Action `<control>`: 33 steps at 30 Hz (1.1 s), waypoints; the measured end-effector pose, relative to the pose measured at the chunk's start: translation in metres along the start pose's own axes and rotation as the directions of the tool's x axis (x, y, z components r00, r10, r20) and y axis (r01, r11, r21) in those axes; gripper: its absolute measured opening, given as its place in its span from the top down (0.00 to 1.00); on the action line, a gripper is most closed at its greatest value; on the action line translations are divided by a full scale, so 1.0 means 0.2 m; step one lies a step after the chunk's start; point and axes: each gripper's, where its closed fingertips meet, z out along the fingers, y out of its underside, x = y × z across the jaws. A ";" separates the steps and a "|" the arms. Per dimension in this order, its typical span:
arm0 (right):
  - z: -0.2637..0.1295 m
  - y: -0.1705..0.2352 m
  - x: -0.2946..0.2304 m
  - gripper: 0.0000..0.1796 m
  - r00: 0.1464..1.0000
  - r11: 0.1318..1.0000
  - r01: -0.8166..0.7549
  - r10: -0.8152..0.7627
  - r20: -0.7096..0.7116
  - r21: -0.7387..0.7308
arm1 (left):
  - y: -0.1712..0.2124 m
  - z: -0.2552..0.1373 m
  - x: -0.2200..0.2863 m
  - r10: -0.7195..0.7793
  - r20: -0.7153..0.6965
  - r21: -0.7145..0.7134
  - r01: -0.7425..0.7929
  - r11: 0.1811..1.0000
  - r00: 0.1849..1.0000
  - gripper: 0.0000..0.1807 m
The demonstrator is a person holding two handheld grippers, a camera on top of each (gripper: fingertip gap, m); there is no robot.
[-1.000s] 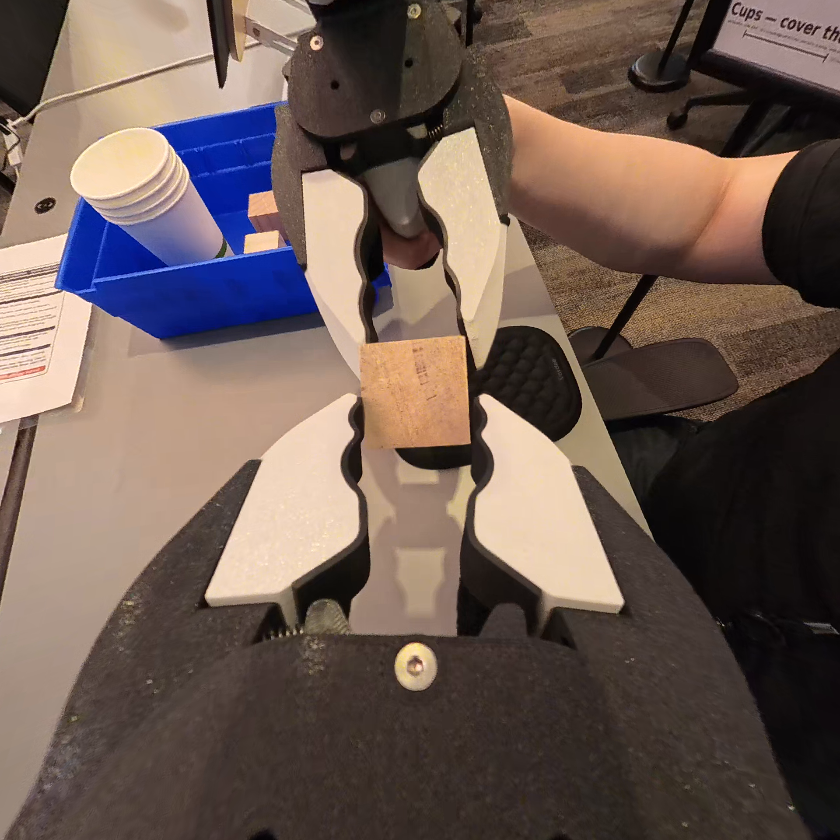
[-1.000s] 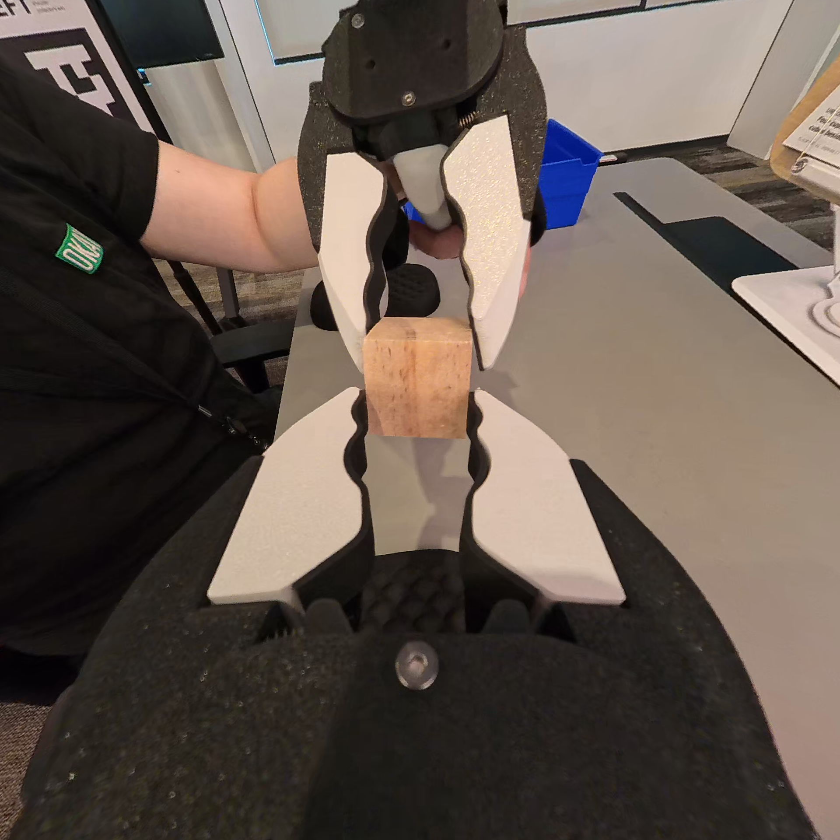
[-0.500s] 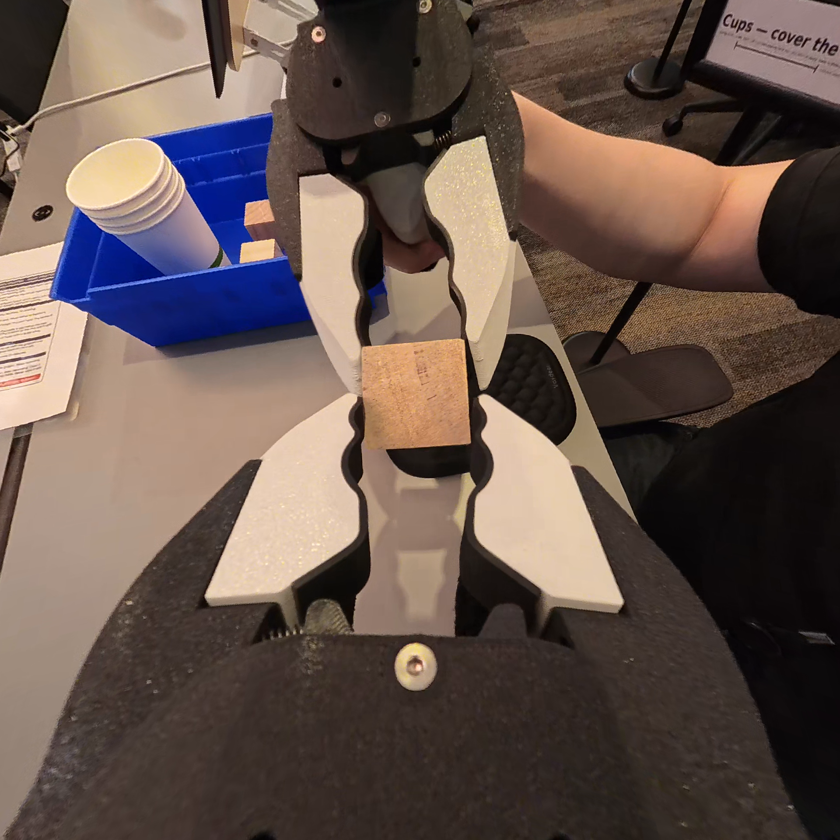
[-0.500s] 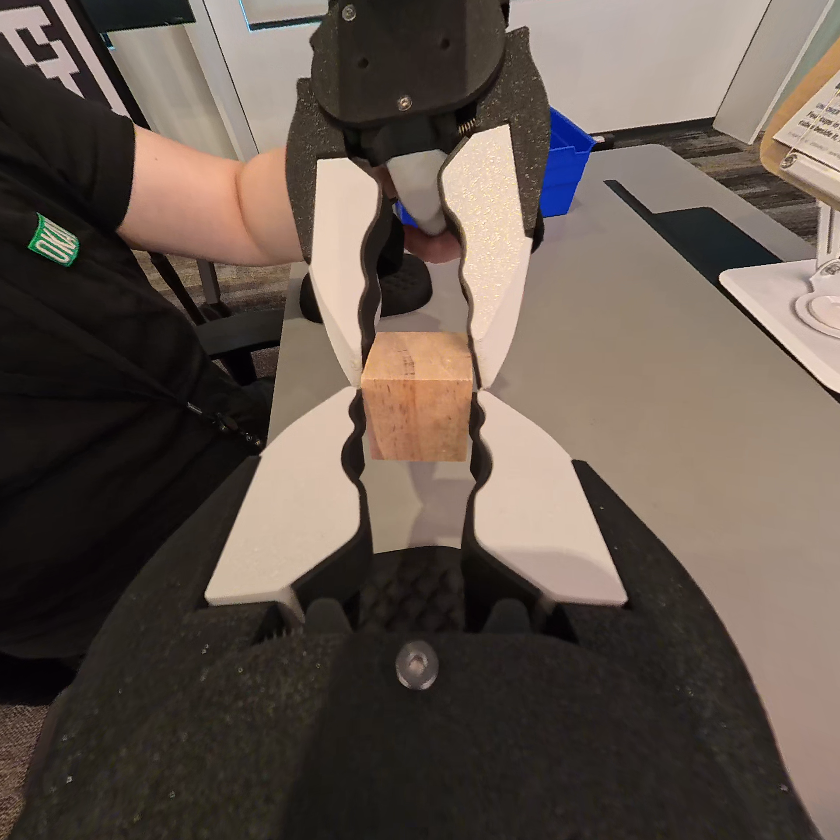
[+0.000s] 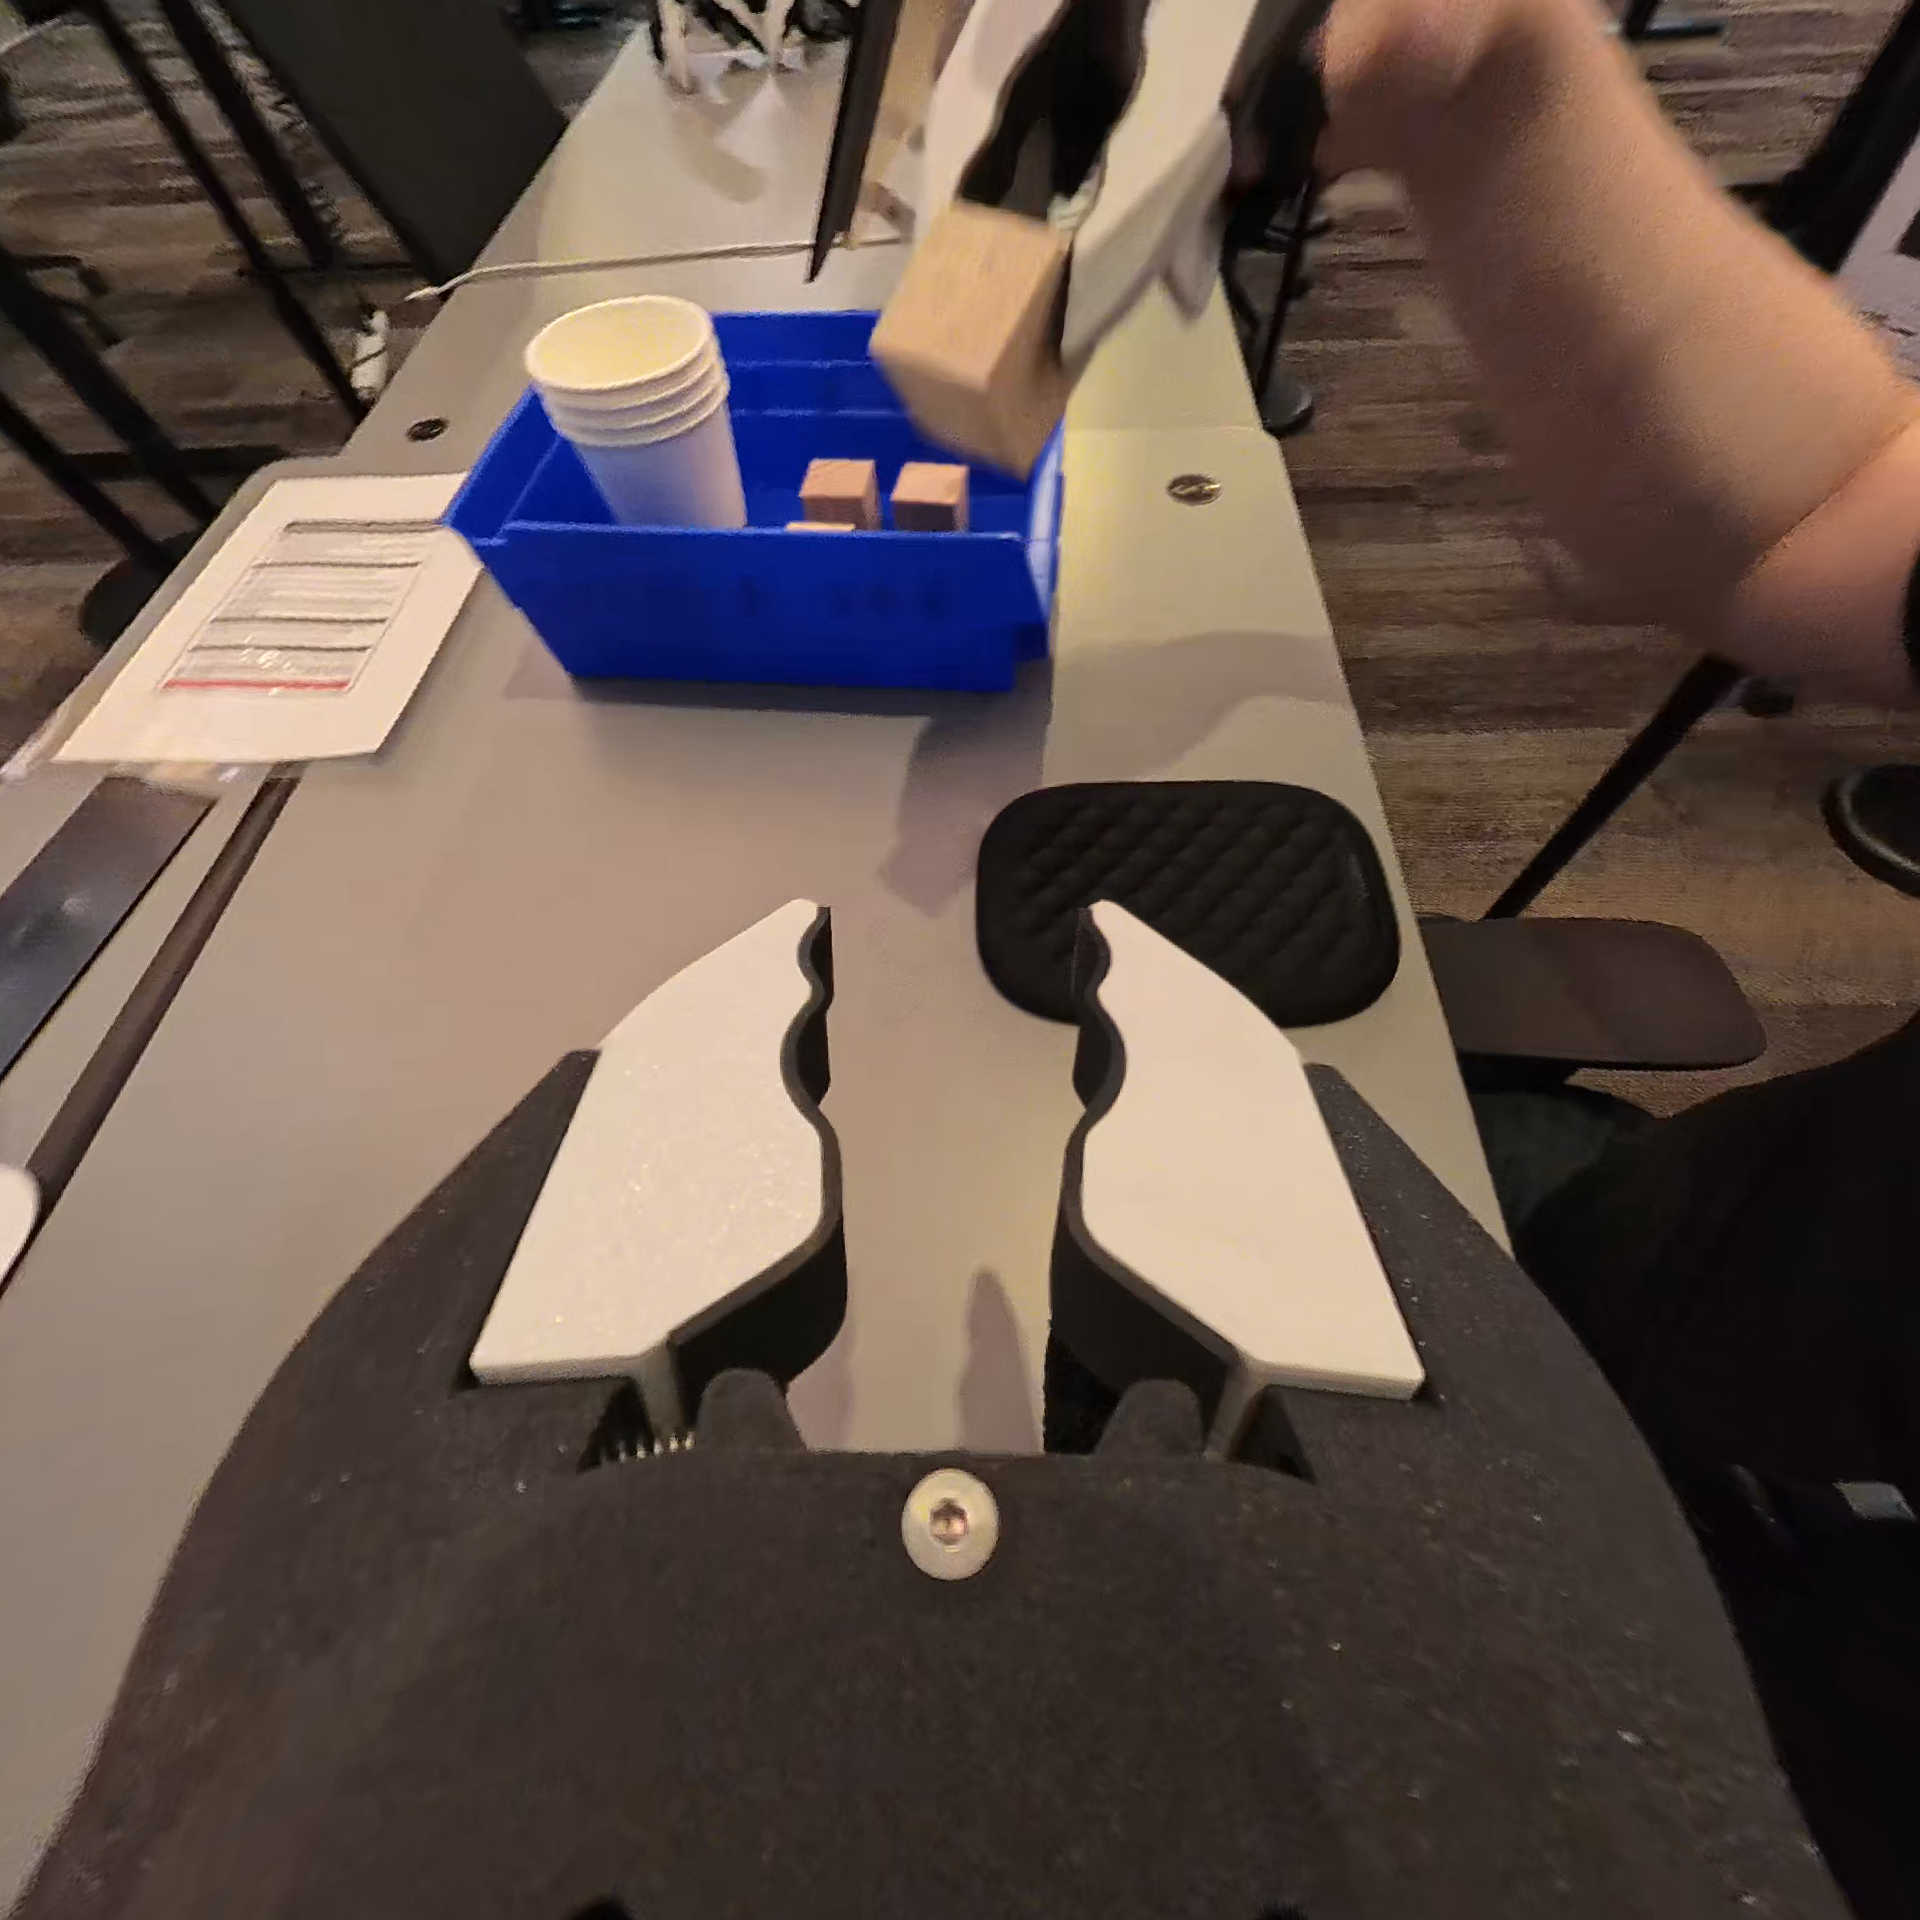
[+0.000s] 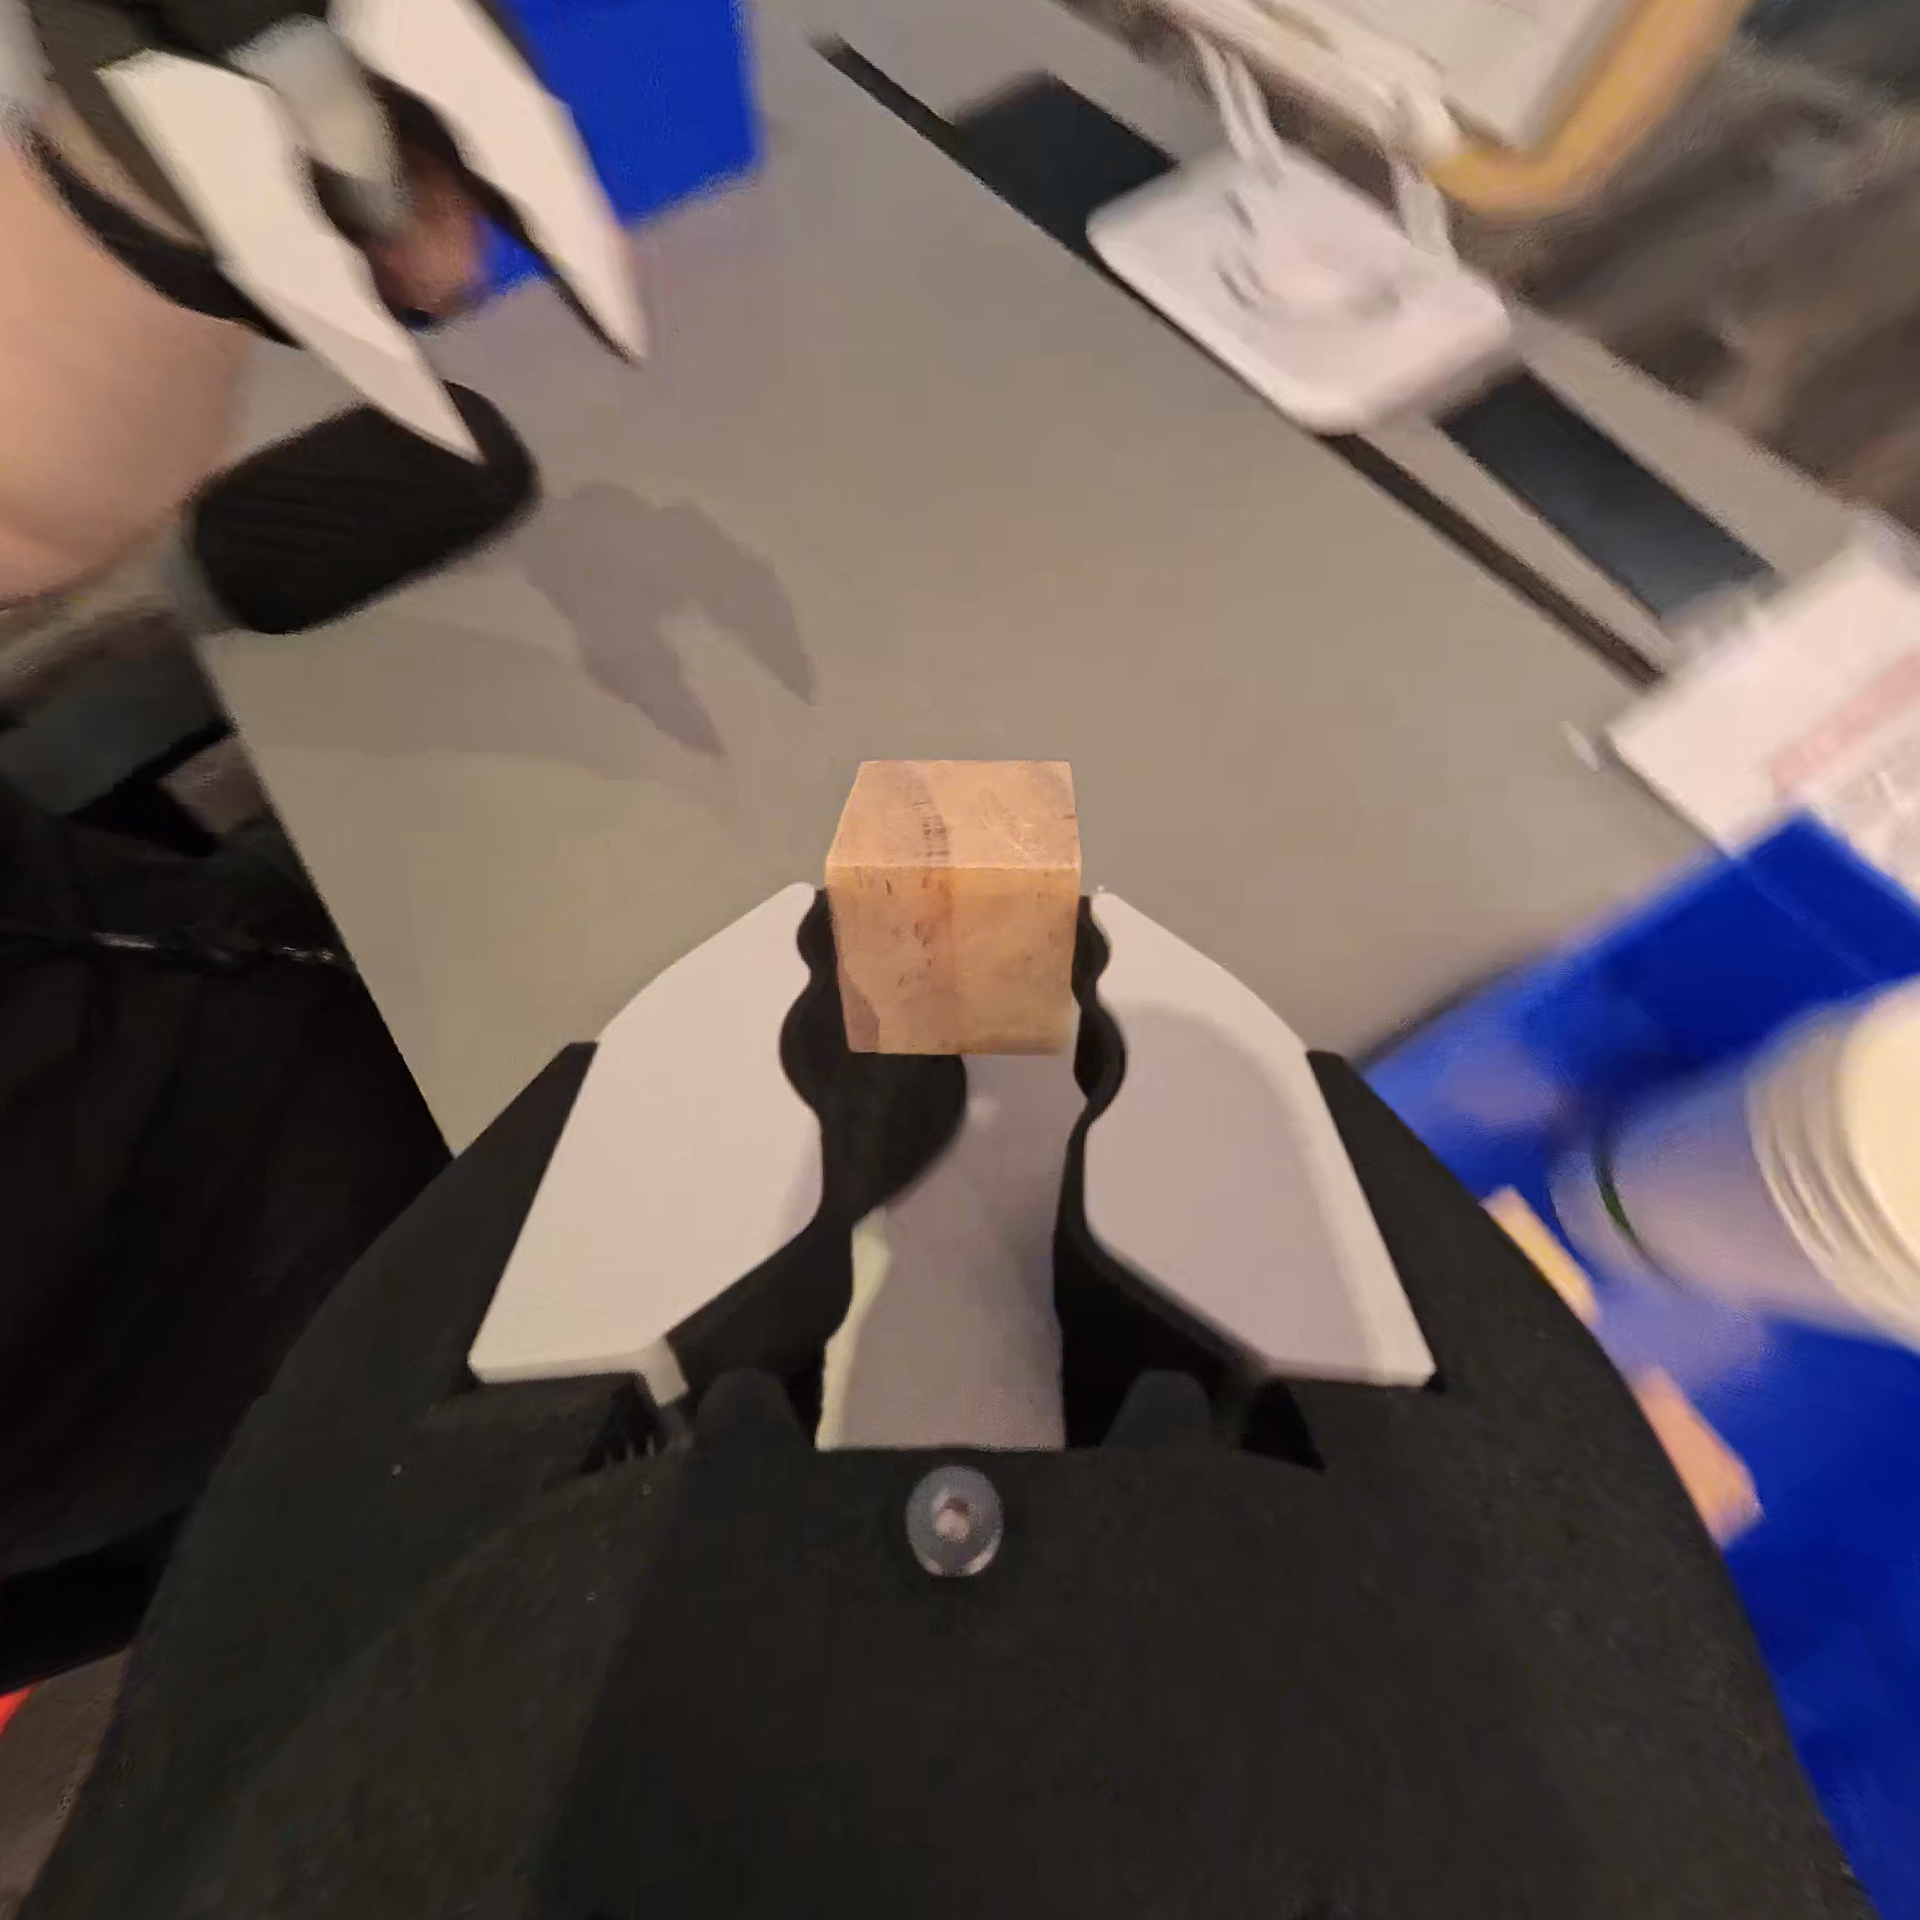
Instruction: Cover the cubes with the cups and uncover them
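Above tabletop point(image 5: 623, 935) far edge: right gripper point(image 6: 951, 904) clamped on cube point(image 6: 951, 914) by tips only (could slip); left gripper point(image 5: 951, 920) jaws apart, empty.

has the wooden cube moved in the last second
Yes. The right claw carried the wooden cube away from the left claw, up over the blue bin.

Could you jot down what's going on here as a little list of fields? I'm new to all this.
right gripper: shut on wooden cube, held in the air
left gripper: open, empty, above grey table
blue bin: on the table, holds stacked paper cups and spare cubes
printed sheet: beside the bin
cups on cubes: none yet
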 end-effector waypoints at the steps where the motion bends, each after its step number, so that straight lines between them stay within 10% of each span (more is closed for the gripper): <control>1: -0.06 0.06 0.09 0.76 0.996 0.995 -0.077 0.073 -0.057 -0.069 | 0.03 -0.03 -0.02 -0.012 0.024 0.001 0.012 1.000 1.000 0.77; 11: -0.04 0.66 0.50 0.76 0.737 0.651 -0.671 0.534 -0.414 -0.354 | 0.14 -0.15 -0.04 -0.095 0.069 0.050 0.092 0.994 0.993 0.78; 18: 0.10 0.91 0.60 0.76 0.667 0.471 -0.745 0.499 -0.553 -0.473 | 0.17 -0.21 0.00 -0.065 0.098 0.011 0.064 0.998 0.993 0.78; 33: 0.13 1.03 0.66 0.76 0.614 0.383 -0.789 0.462 -0.640 -0.481 | 0.21 -0.25 0.04 -0.061 0.102 0.013 0.060 0.998 0.993 0.78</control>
